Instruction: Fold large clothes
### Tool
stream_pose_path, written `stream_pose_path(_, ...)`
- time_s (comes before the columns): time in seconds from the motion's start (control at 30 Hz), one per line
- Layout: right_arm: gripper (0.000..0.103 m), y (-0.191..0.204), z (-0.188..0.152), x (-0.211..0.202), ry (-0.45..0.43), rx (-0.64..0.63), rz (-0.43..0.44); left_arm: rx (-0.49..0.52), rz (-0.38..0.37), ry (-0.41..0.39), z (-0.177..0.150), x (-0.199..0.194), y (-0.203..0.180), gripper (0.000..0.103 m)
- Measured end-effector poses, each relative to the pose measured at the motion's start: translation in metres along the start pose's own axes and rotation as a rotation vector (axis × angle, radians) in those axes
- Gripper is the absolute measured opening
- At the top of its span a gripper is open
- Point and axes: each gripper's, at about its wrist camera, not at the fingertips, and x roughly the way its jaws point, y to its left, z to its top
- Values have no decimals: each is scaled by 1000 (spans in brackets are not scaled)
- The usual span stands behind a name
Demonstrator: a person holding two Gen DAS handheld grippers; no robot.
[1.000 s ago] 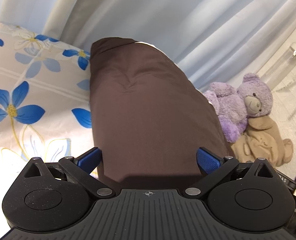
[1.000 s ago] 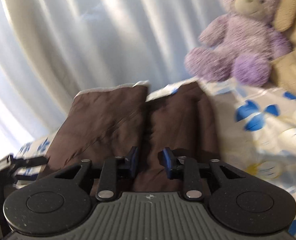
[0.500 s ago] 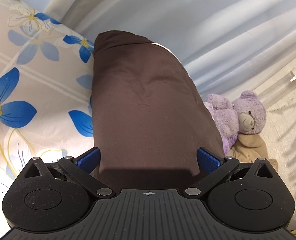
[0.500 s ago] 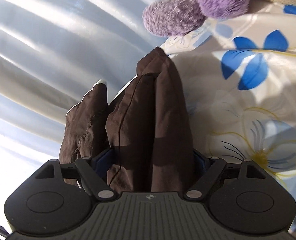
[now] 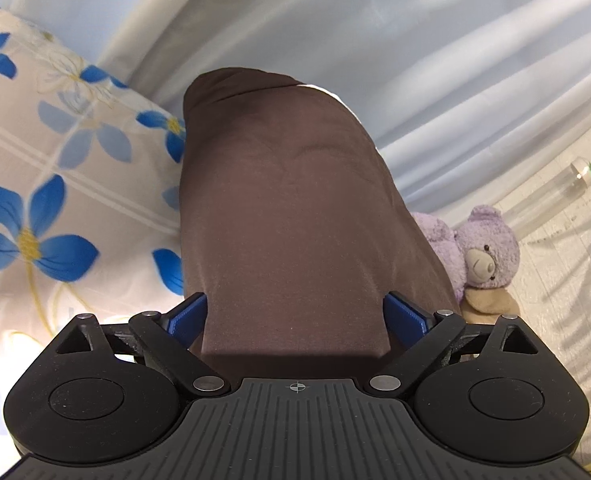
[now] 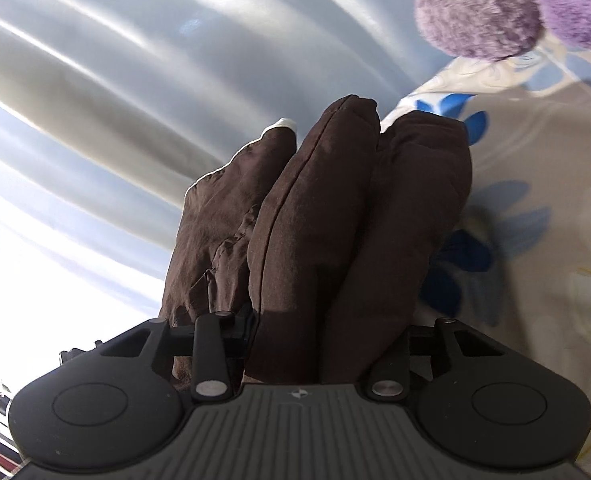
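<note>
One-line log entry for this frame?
left gripper: straddling brown garment | right gripper: around garment folds | bedsheet below

Each camera sits low behind its own tongs and looks forward, very close to the brown cloth (image 5: 291,216). Both views share the cloth (image 6: 335,216), the flowered bed (image 5: 55,168), the curtain (image 5: 435,40) and probably the same purple bear (image 5: 483,252).

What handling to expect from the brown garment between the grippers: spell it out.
The brown garment looks puffy and folded thick, so it will probably sag and spring open if released. Its smooth fabric may slide between the left gripper fingers. Likely light for its bulk.
</note>
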Motion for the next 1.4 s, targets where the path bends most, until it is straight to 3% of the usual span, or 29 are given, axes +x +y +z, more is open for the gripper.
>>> stream_pose_path(0.17,41,21,-5,35,72,2,58,3,73,-76,10,-45,11,97)
stream_pose_path(0.33,45,41,-15,89,145,-27,83,-35,247,-123,12,-66,37,97)
stream_pose_path(0.43,72,52,-20,108,155,-63,-71,-75,279,-149,4,-79,45,95)
stream_pose_path(0.47,76,55,-21,106,149,-77,-116,-71,279,-160,1,-86,43,95)
stream_pose_path(0.6,77,78,-30,68,14,-202,-266,19,376,-218,-8,-105,18,97)
stream_pose_path(0.7,77,115,-49,44,-132,-358,-317,128,448,-274,-14,-103,-5,99)
stream_pose_path(0.77,73,134,-62,38,-208,-476,-263,198,490,-284,-18,-91,-18,101)
stream_pose_path(0.83,66,159,-81,39,-224,-573,-210,251,511,-274,-23,-74,-27,101)
stream_pose_path(0.9,59,178,-92,55,-185,-659,-175,270,530,-262,-27,-59,-29,101)
stream_pose_path(0.93,52,180,-95,65,-157,-667,-189,258,539,-266,-30,-53,-28,103)
stream_pose_path(0.97,38,179,-96,78,-115,-669,-229,255,558,-283,-32,-49,-29,103)
stream_pose_path(1.0,33,174,-96,89,-73,-673,-272,262,578,-280,-34,-45,-29,103)
stream_pose_path(1.13,30,150,-106,113,-14,-711,-364,313,651,-241,-41,-27,-30,103)
stream_pose_path(1.3,30,126,-111,116,-30,-714,-333,338,670,-263,-48,-19,-26,103)
stream_pose_path(1.4,30,136,-119,121,-45,-745,-341,341,669,-280,-51,-18,-24,103)
